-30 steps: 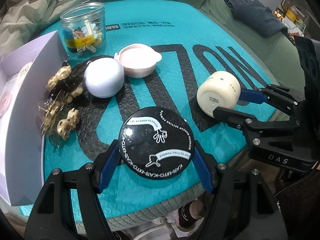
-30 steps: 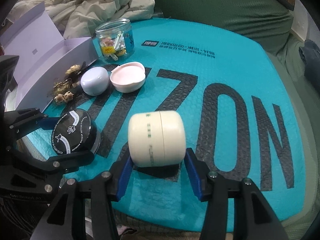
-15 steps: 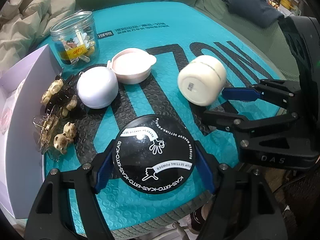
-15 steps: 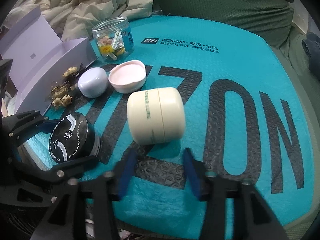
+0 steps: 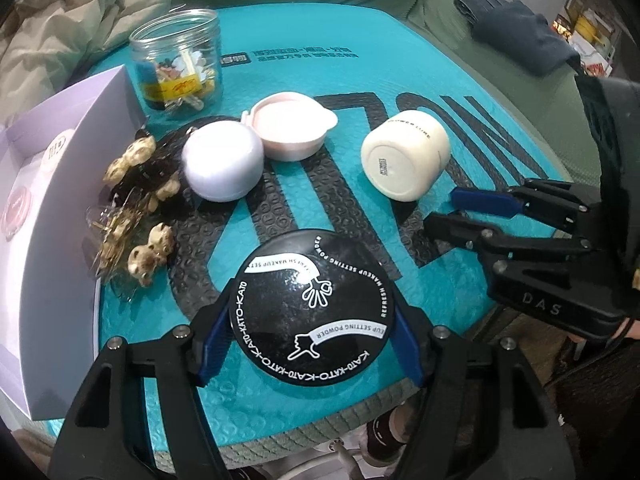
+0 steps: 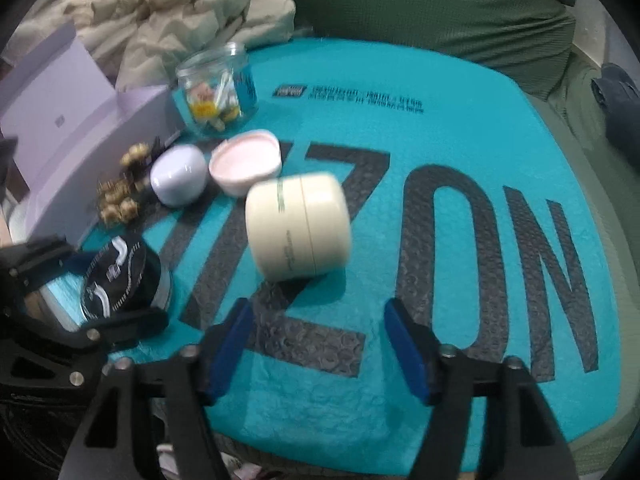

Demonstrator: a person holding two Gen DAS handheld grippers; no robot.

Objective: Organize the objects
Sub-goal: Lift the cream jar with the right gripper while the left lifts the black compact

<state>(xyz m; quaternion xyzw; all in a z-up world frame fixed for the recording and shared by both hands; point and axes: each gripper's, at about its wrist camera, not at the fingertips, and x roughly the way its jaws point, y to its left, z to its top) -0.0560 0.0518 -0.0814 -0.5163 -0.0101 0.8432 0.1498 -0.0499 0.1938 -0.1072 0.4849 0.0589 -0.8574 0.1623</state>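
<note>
A: What's the biggest thing in front of you?

B: The teal bubble mailer (image 6: 460, 128) with black letters. Take it as your landmark; everything sits on it or at its edge. It lies on green upholstery (image 6: 420, 8), not a desk.

A: And next in size?

B: The open lilac box (image 5: 60, 208), along the mailer's left edge. A beige quilted blanket (image 6: 180, 8) is bunched past the mailer's far left corner.

A: Where are my tools?

B: Your left tool (image 5: 306, 344) is at the mailer's near edge, its blue pads pressed on both sides of the black setting-powder jar (image 5: 312, 308), and its jaws have just closed a little further. Your right tool (image 6: 326, 344) is also at the near edge, further right. Its jaws have just been opening and now stand apart with nothing between them.

A: The cream jar?

B: The cream jar (image 6: 298, 226) lies on its side near the mailer's middle, just beyond your right tool's fingertips (image 6: 396, 320) and clear of them.

A: The smaller things?

B: Toward the mailer's far left: a clear glass jar (image 5: 180, 64) of small trinkets, then a pink shallow lid (image 5: 292, 126) touching a white domed case (image 5: 222, 164). Bear-shaped hair clips (image 5: 140, 200) lie between that case and the box.
</note>
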